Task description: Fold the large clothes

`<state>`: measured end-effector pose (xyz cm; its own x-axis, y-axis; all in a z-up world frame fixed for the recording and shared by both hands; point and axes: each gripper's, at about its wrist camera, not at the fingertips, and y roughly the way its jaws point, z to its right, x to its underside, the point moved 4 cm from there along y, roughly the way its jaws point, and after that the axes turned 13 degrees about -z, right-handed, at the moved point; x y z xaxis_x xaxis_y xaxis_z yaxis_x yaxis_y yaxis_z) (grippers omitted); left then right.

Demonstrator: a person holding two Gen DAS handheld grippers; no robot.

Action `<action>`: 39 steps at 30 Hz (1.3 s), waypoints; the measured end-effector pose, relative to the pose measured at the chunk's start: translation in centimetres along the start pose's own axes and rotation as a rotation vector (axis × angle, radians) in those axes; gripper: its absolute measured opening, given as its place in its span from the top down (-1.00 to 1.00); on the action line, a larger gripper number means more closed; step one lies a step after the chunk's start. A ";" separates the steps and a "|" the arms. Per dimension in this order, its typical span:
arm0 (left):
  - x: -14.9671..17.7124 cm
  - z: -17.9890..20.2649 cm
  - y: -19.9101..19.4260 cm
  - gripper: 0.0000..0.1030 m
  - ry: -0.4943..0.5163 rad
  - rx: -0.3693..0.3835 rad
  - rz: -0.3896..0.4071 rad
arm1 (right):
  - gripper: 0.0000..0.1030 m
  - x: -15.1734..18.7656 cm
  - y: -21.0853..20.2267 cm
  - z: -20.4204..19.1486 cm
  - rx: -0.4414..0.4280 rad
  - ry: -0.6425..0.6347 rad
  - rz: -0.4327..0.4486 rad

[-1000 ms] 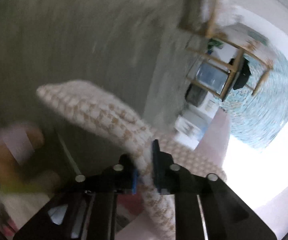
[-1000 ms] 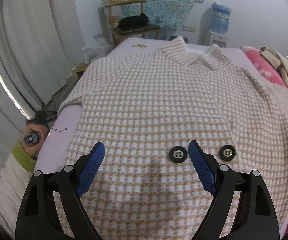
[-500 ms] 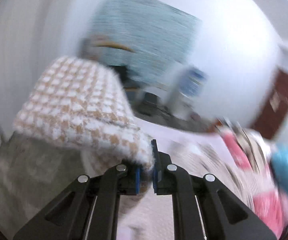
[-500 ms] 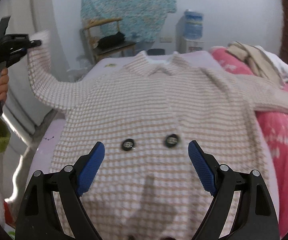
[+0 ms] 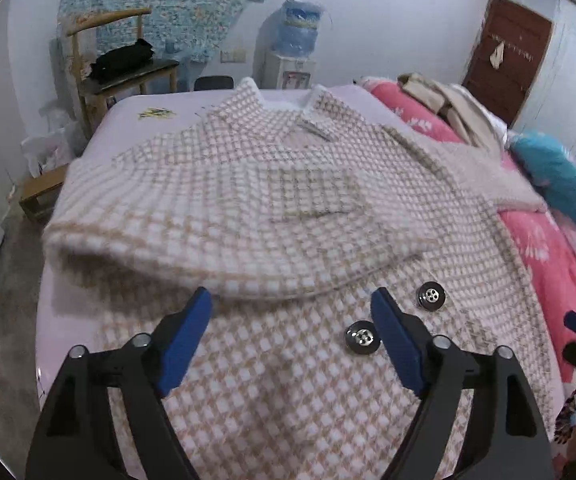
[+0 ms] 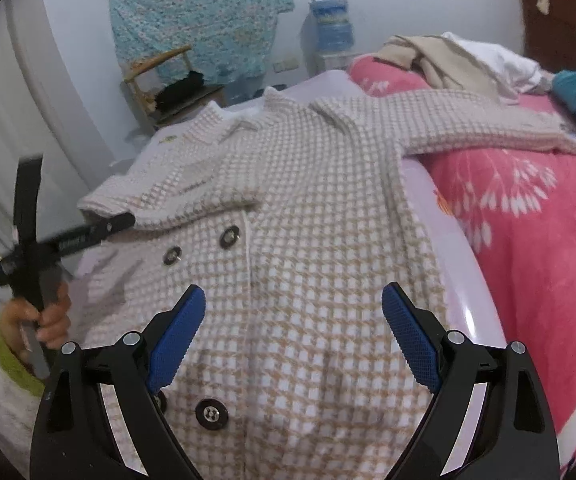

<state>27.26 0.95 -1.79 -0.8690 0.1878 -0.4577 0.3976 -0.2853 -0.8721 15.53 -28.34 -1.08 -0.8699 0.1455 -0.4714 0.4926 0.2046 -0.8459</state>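
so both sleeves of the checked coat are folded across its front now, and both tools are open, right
Not quite: only one sleeve of the checked coat is folded across its front. The right wrist view shows the other sleeve lying out over the pink quilt. Left tool and right tool are open.

coat hem cut off, folded sleeve blurred

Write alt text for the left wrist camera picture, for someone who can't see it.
A beige-and-white checked coat lies flat on a bed, one sleeve folded across its chest above two dark buttons. The open left tongs with blue pads hover over it, holding nothing.
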 end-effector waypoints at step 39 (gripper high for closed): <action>0.4 -13.1 2.9 0.12 -0.322 -0.270 0.002 | 0.92 -21.9 11.6 -8.8 -0.095 -0.158 -0.119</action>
<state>31.91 12.48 -6.78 -0.8990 -0.1282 -0.4188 0.4247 -0.0212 -0.9051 40.56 -20.67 1.59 -0.9116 -0.0368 -0.4094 0.3802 0.3026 -0.8740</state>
